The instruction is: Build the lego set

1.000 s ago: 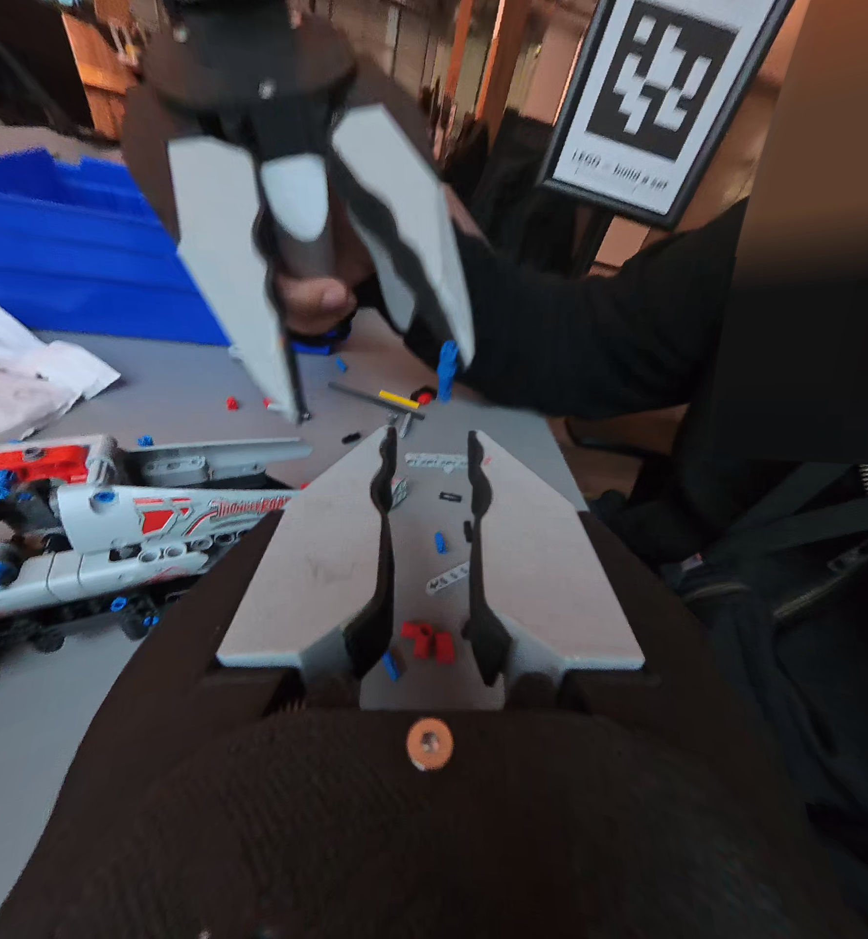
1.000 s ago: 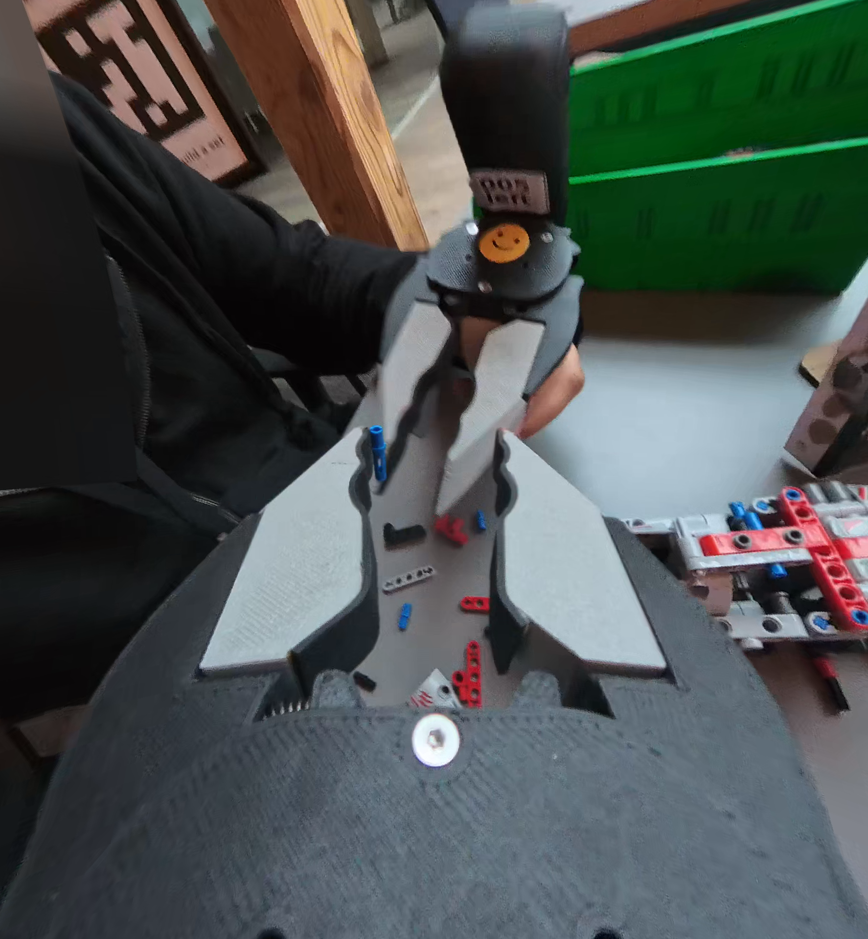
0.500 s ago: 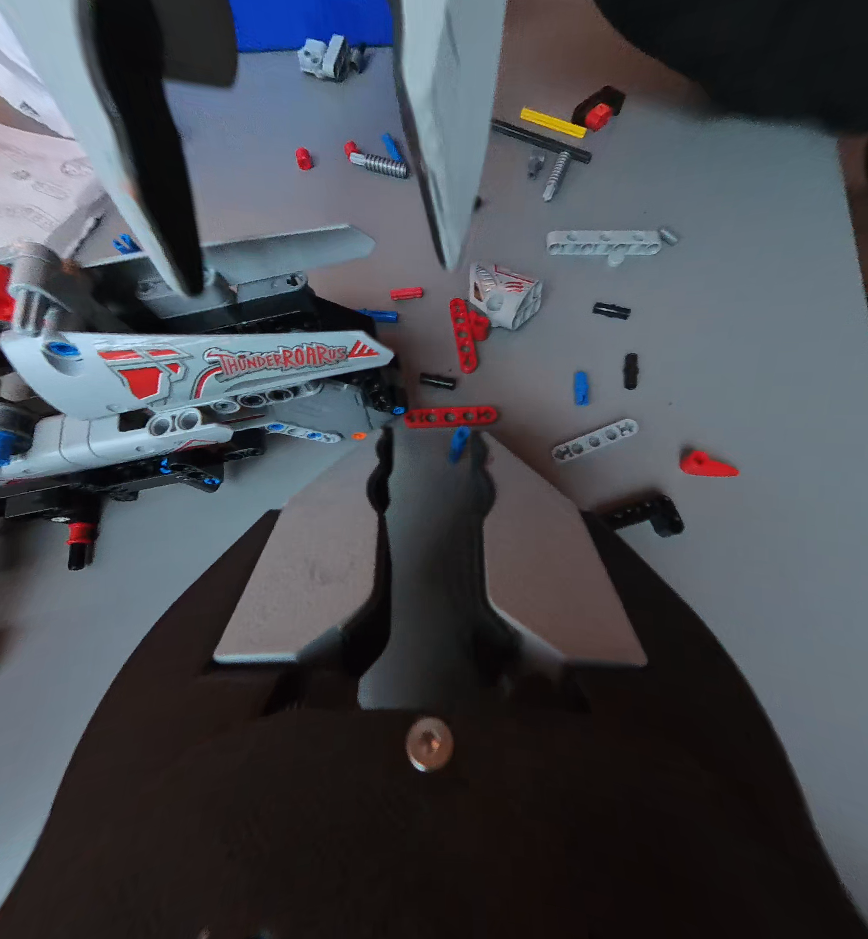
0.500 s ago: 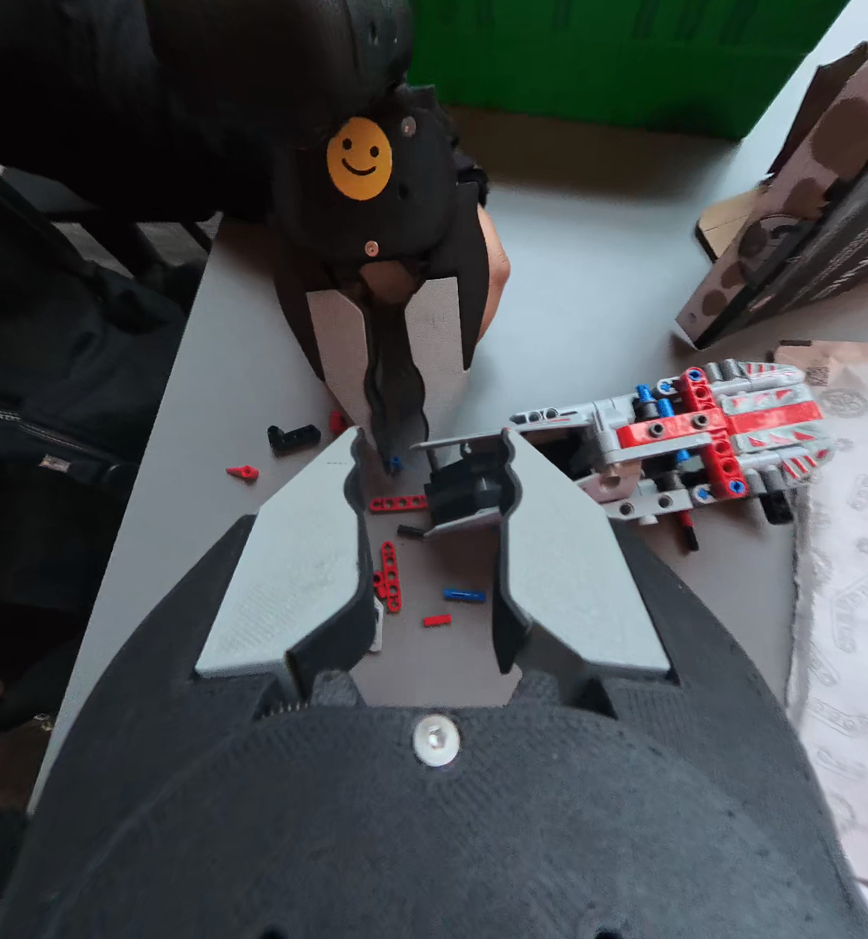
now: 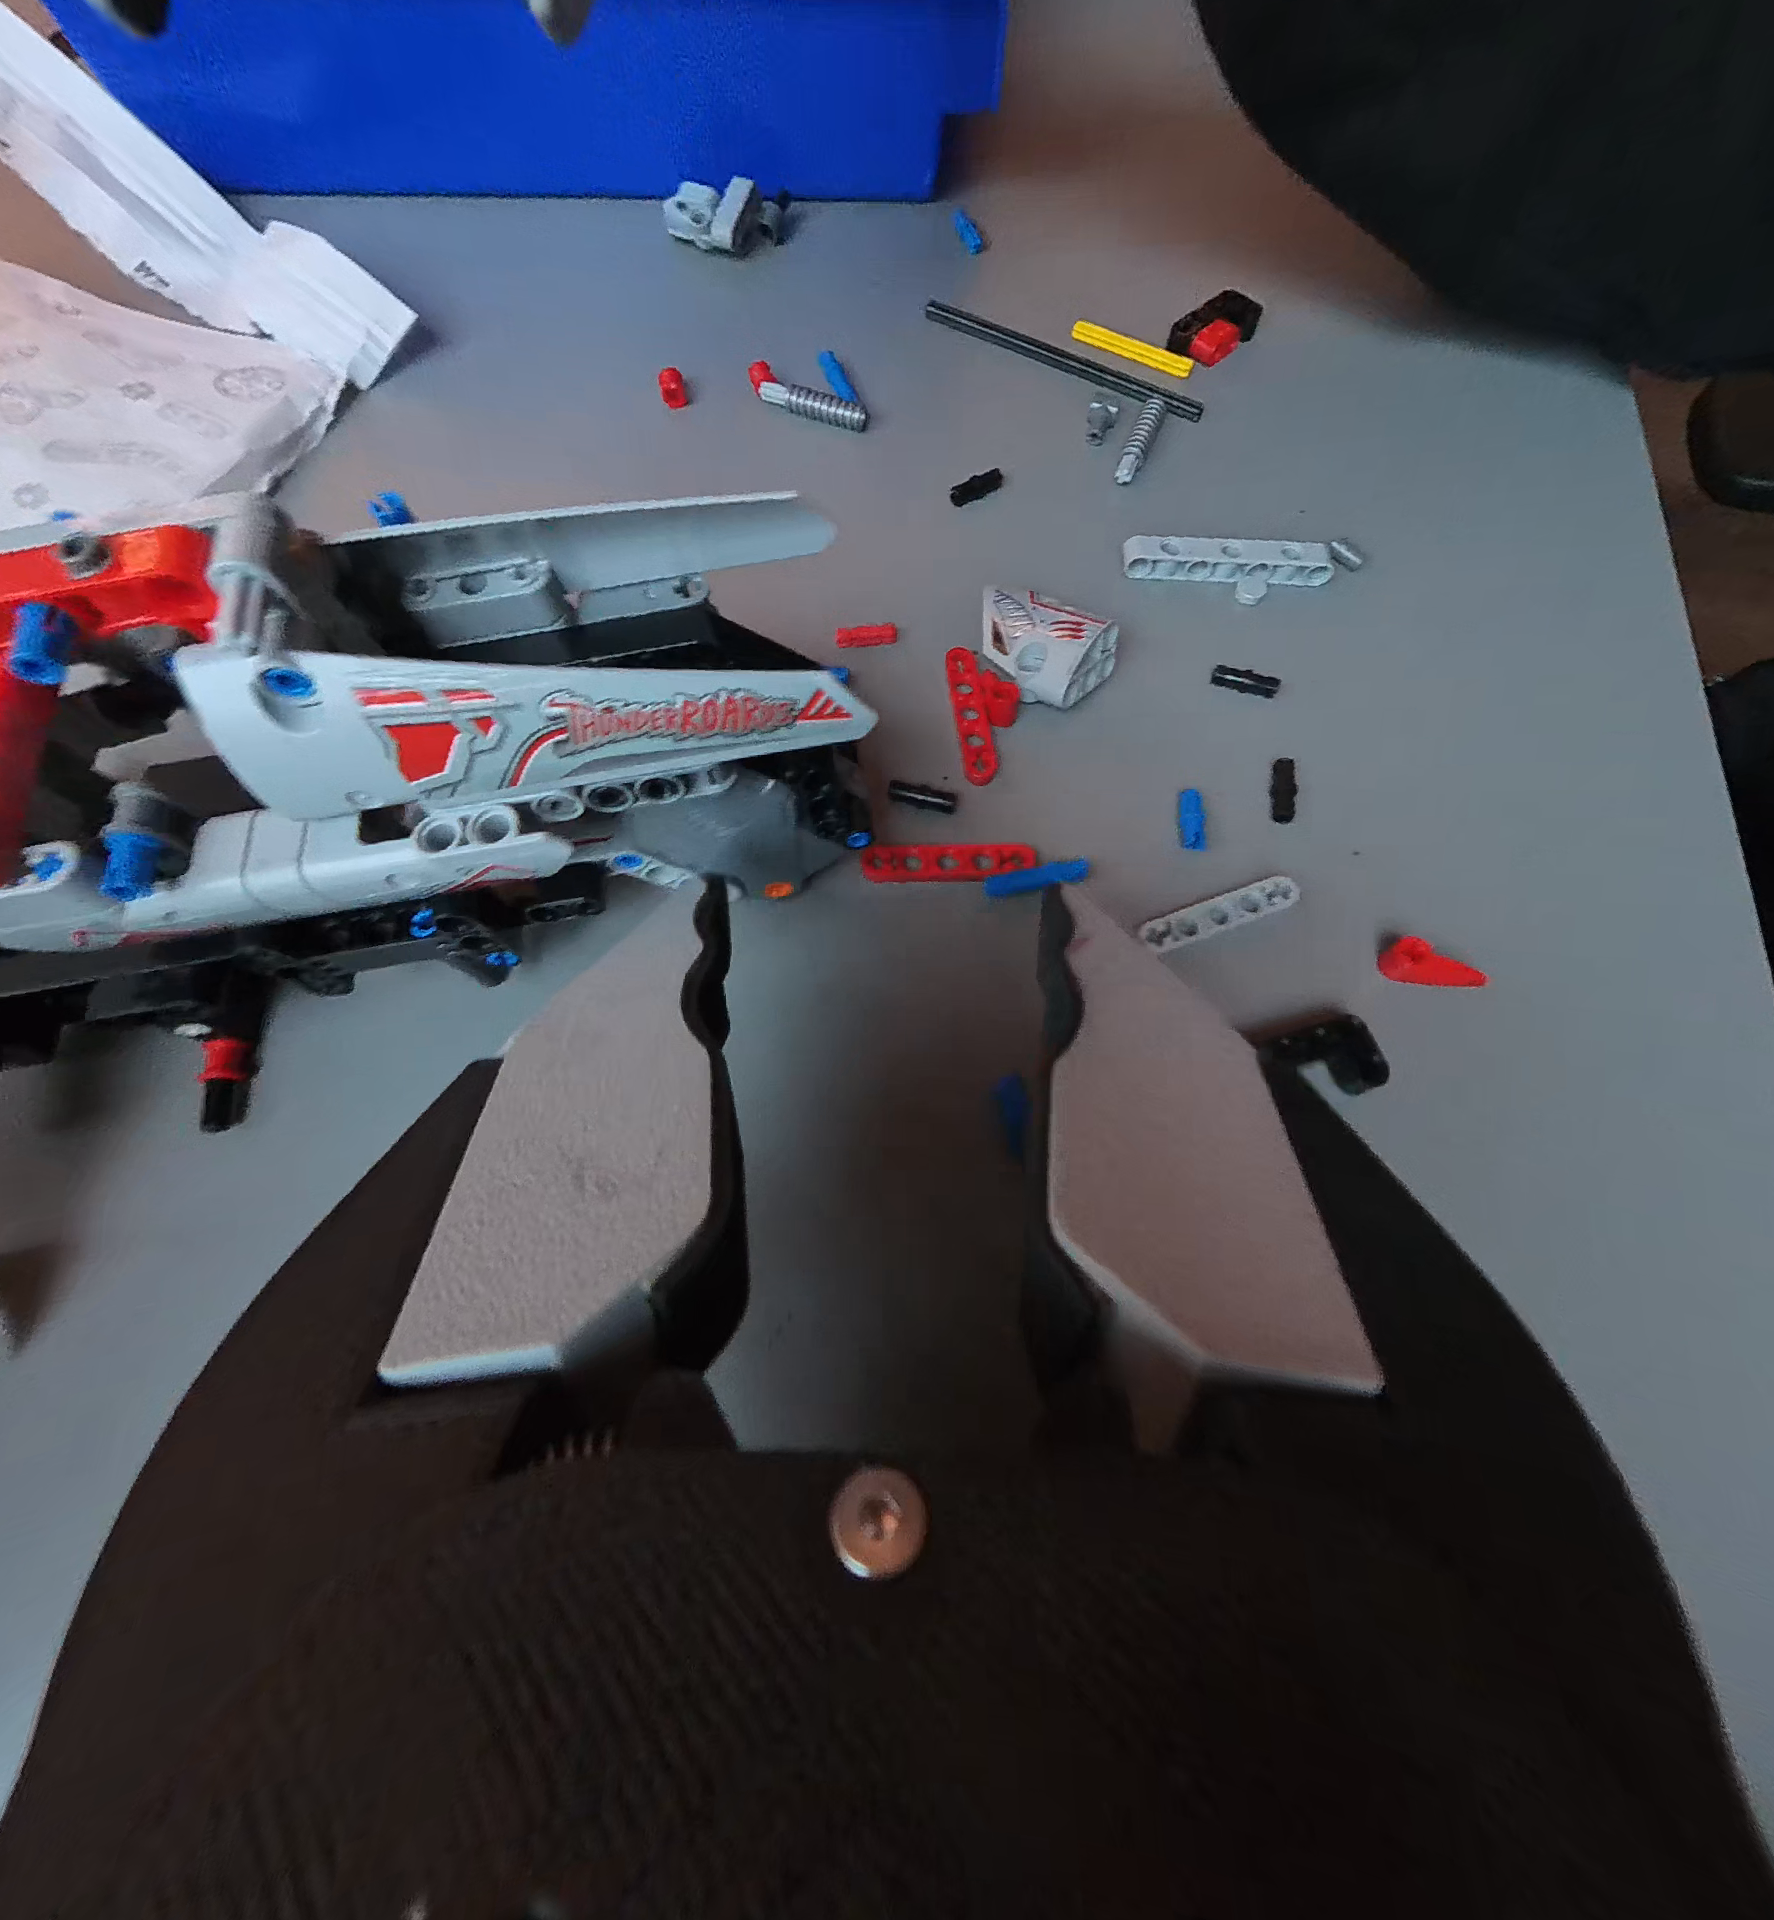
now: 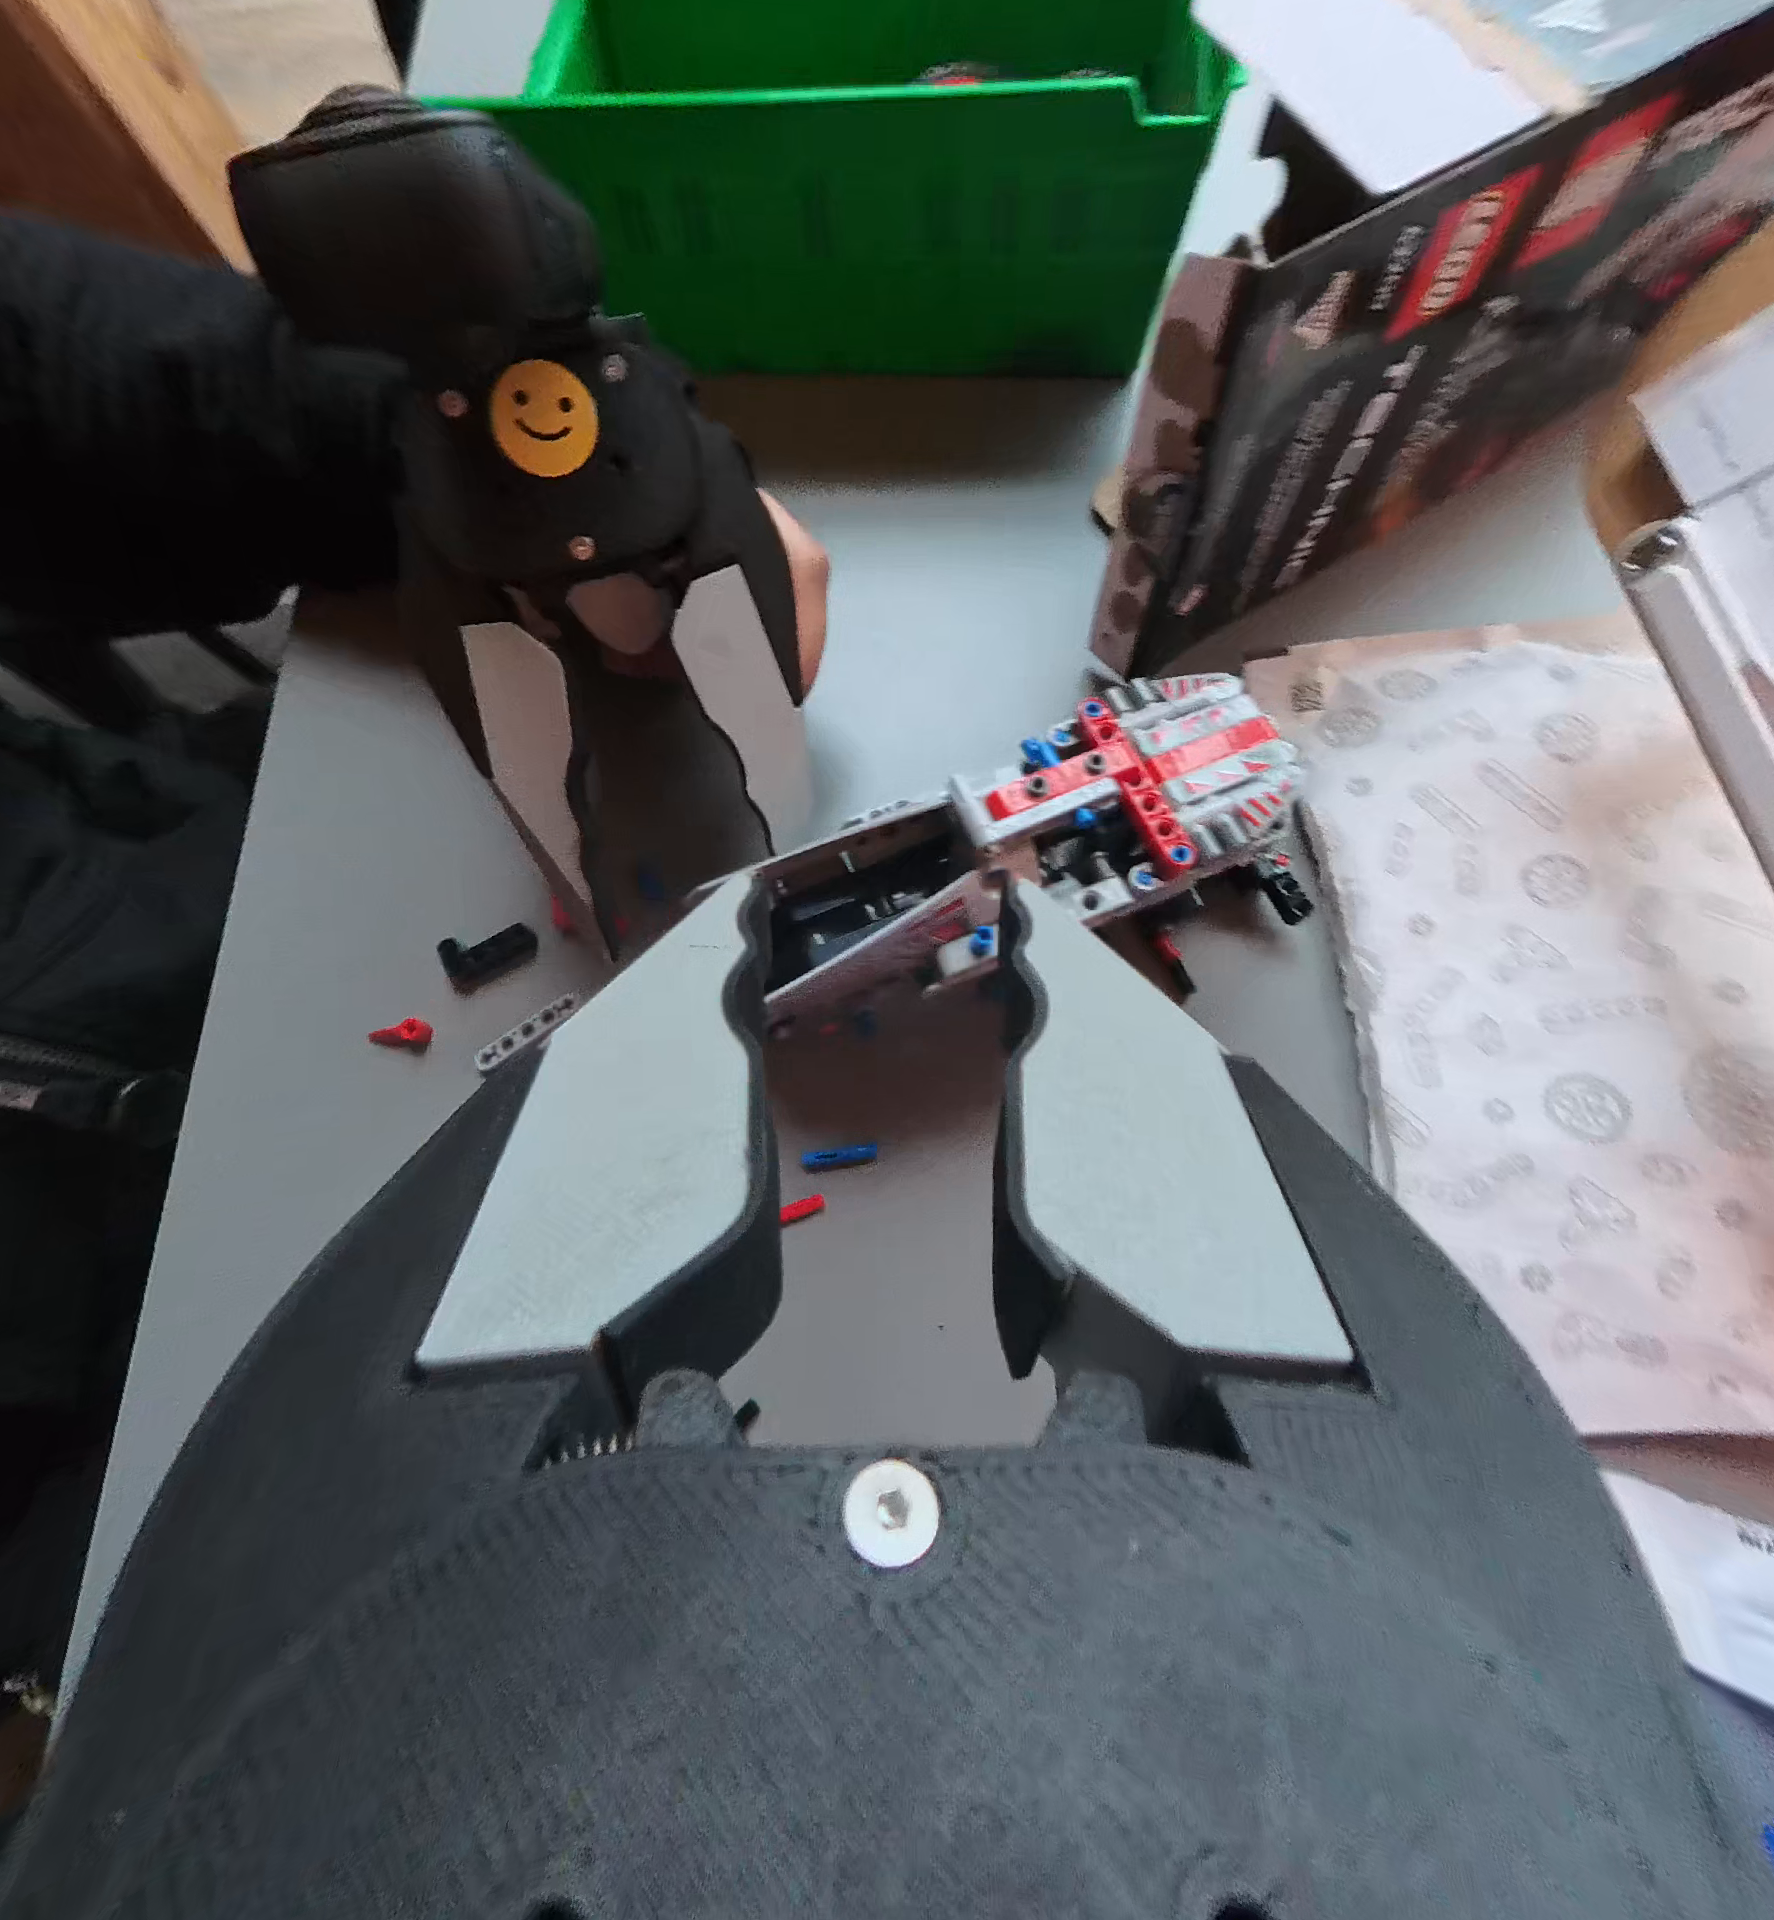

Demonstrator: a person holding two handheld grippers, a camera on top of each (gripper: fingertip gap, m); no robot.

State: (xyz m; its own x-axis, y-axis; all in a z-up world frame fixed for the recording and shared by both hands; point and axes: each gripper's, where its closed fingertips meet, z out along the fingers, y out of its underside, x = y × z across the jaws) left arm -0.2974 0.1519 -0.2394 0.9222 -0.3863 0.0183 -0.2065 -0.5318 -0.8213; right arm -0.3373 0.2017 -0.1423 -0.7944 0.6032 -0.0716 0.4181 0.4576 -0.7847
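The part-built grey, red and black lego model lies on the grey table; it also shows in the right wrist view. My left gripper is open and empty, low over the table, tips just short of a red beam and a blue pin by the model's nose. A small blurred blue piece shows beside its right finger. My right gripper is open and empty, above the table, pointing at the model's open end. The left gripper also shows in the right wrist view.
Loose pieces lie right of the model: a grey beam, red wedge, black angle piece, printed grey panel. A blue bin, green bin, set box and paper sheets surround the work area. My hands' fingertips stand some 12 cm from each other.
Both grippers have tipped down toward the table and the model. My left gripper has opened wider. The right gripper has drawn back, almost out of the left wrist view.
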